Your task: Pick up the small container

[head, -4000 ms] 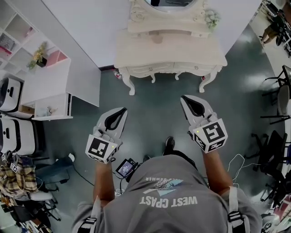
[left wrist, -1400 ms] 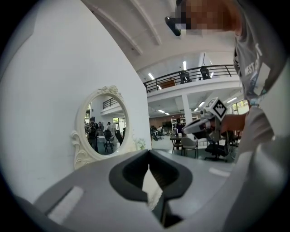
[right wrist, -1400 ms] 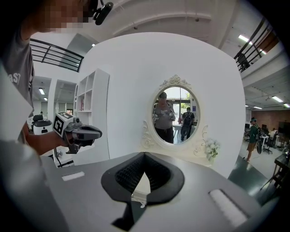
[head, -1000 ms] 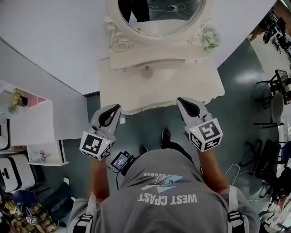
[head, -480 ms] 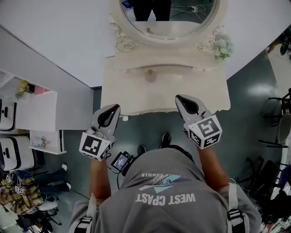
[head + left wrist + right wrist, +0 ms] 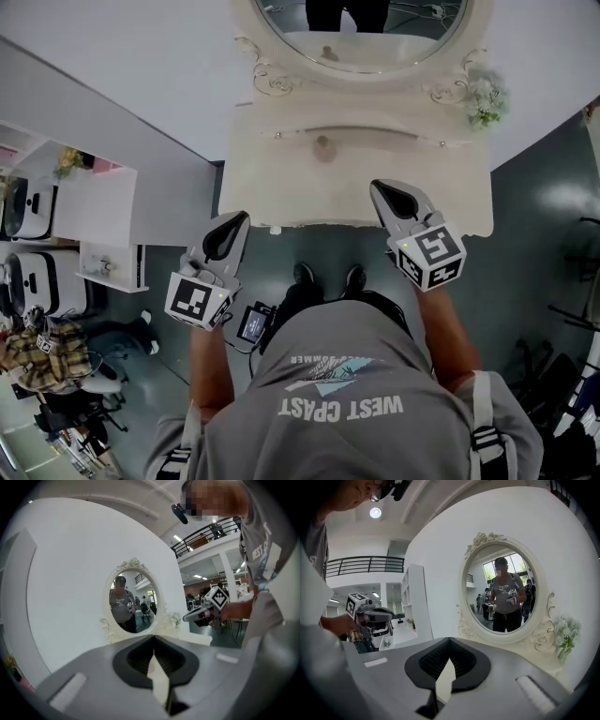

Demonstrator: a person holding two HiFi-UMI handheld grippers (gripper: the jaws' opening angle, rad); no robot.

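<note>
Both tongs are clenched, with nothing between the jaws. The left gripper hangs at the near left corner of the dressing table, and the right gripper hangs over its near edge. The small container stands at the far middle of the top, below the mirror, well apart from the 2 grippers. The right one looks nearer to it. I think it should open its jaws before it reaches in, then come in low with 1 jaw on each side.
</note>
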